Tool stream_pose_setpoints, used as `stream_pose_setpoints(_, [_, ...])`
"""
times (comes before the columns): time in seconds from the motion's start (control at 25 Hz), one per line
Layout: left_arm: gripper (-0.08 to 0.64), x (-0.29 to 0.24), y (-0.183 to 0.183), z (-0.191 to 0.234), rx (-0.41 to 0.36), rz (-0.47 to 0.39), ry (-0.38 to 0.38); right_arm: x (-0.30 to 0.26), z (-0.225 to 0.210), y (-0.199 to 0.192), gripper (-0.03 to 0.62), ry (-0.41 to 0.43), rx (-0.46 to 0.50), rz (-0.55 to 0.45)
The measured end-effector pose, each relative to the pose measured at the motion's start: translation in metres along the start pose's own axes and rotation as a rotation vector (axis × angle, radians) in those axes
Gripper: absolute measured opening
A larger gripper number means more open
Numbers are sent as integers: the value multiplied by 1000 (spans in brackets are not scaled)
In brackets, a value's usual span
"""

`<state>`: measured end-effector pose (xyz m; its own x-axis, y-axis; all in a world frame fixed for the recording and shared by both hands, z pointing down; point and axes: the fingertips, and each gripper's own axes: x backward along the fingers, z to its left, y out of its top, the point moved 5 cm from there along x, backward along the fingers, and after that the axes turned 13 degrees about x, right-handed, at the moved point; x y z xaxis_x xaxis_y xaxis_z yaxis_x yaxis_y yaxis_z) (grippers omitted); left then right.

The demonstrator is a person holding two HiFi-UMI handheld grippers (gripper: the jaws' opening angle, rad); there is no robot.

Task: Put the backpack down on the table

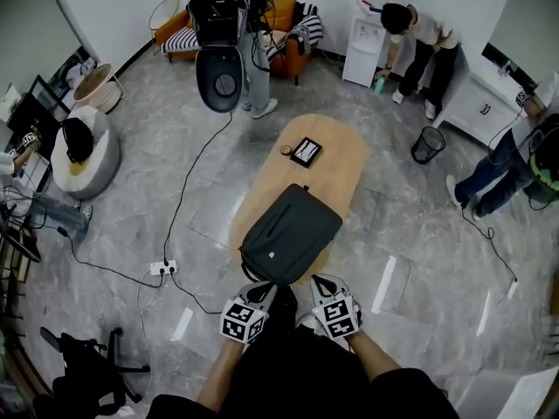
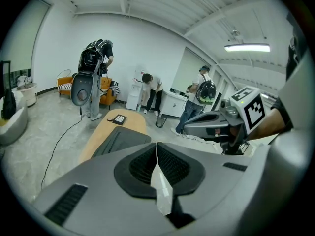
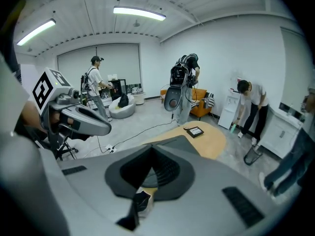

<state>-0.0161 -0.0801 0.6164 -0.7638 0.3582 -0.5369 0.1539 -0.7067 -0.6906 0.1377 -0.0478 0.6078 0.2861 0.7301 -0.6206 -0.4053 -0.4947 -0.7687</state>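
So both grippers sit low by the person's body, side by side; the left gripper (image 2: 156,150) has its jaws pressed together with nothing in them, and the right gripper (image 3: 151,149) is closed up empty too. Just ahead of both sets of jaws, the dark grey fabric backpack (image 1: 291,234) is lying flat on the near end of the long oval light-wood surface (image 1: 336,160); neither pair of jaws has hold of it, and whether the tips brush its near edge I honestly can't tell. Further out past the backpack, on the far half of the same surface, there's a flat black rectangular device with a pale face (image 1: 306,152), and a small round brown thing (image 1: 286,150) just to its left. Off to the left of the left jaws a white power strip (image 1: 163,268) lies on the grey marble floor (image 1: 148,173) with black cables running from it. Way beyond the surface, to the right, a black mesh wastebasket (image 1: 427,145); further still a white water dispenser (image 1: 362,51) against the wall.
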Motion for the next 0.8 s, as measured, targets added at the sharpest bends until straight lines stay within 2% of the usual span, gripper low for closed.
stream_pose_setpoints(0.32, [18, 19, -28, -15, 6, -6, 2, 28, 12, -18, 9, -42, -21, -16])
stream_pose_setpoints(0.52, [18, 25, -37, -19, 18, -25, 6, 35, 23, -26, 9, -20, -19, -1])
stream_pose_setpoints(0.8, [18, 34, -48, -20, 33, -29, 11, 42, 23, -21, 9, -39, 1, -8])
